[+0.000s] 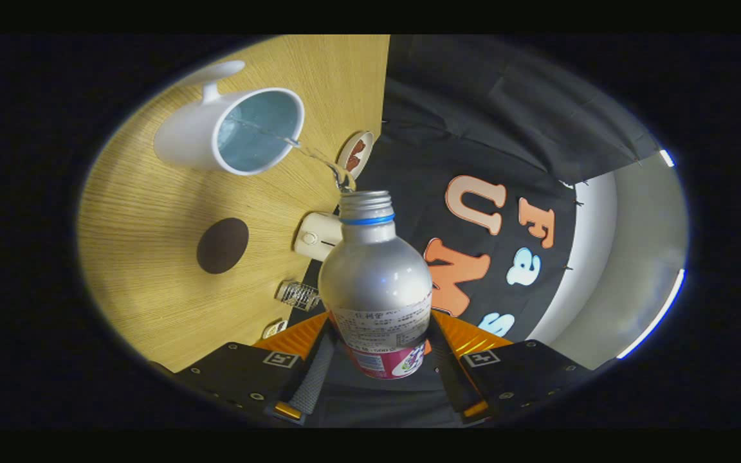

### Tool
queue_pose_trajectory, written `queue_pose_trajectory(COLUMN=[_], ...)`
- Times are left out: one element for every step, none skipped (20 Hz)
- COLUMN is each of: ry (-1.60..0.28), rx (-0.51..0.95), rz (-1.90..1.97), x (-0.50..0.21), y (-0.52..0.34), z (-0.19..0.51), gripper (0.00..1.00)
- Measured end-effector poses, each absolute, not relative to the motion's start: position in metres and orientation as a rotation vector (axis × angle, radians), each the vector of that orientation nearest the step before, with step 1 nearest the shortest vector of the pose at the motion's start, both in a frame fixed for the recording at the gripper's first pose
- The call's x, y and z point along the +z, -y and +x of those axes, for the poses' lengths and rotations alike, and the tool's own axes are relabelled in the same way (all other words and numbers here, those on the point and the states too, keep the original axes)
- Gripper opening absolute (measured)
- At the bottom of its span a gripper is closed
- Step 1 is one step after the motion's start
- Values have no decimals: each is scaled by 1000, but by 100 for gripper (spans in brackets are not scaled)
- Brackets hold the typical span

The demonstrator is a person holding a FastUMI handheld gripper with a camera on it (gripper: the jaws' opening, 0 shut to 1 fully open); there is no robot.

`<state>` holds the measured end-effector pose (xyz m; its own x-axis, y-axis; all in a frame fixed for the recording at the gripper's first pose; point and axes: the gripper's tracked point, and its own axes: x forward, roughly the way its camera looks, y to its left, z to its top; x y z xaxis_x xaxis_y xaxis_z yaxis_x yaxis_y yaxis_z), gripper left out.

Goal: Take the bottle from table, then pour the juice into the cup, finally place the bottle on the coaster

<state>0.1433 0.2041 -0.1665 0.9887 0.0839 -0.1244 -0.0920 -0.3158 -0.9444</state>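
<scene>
My gripper [380, 360] is shut on a silver bottle [377, 276] with a blue neck ring and a pink and white label; both fingers press its lower body. The view is rolled, so the bottle is tipped toward a white mug [232, 132] with a pale blue inside, standing on the wooden table [145, 218]. A thin clear stream [319, 161] runs from the bottle's open mouth over the mug's rim into the mug. A dark round coaster [222, 245] lies on the table, between the mug and my fingers.
A small white device [316, 236] and a round plate with a brown pattern [354, 154] sit at the table's far edge by the black cloth wall. A small clear ribbed object [298, 294] lies near my fingers. A white curved wall [602, 257] stands beyond the cloth.
</scene>
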Motion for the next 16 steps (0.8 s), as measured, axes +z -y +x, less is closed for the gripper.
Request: queue_pose_trajectory(ry=[-4,1,4,12,12,14,16,18,19,21,23,22,20,23,20,24], rx=[177,178,177,176,176,177,179,180,182,183,185,184,189,189,188,186], rz=[-1888,-1893,-1899,-1906,-1911,-1914,-1915,-1918,-1923,-1930,-1937,-1941,-1945,-1952,-1960,-1965], x=[-166,-164,-162,-161,-160,-159,-158,-158,-157,-157,-157,-159,-161,-163,-163,-163], y=[-206,-206,-207,-209,-210,-211,-210,-210,-212,-213,-213,-211,-211,-211,-211,-211], z=[144,145,145,146,146,146,146,146,147,148,149,149,148,149,149,150], gripper=[77,77,77,77,77,77,77,77,77,77,77,77,77,77,77,77])
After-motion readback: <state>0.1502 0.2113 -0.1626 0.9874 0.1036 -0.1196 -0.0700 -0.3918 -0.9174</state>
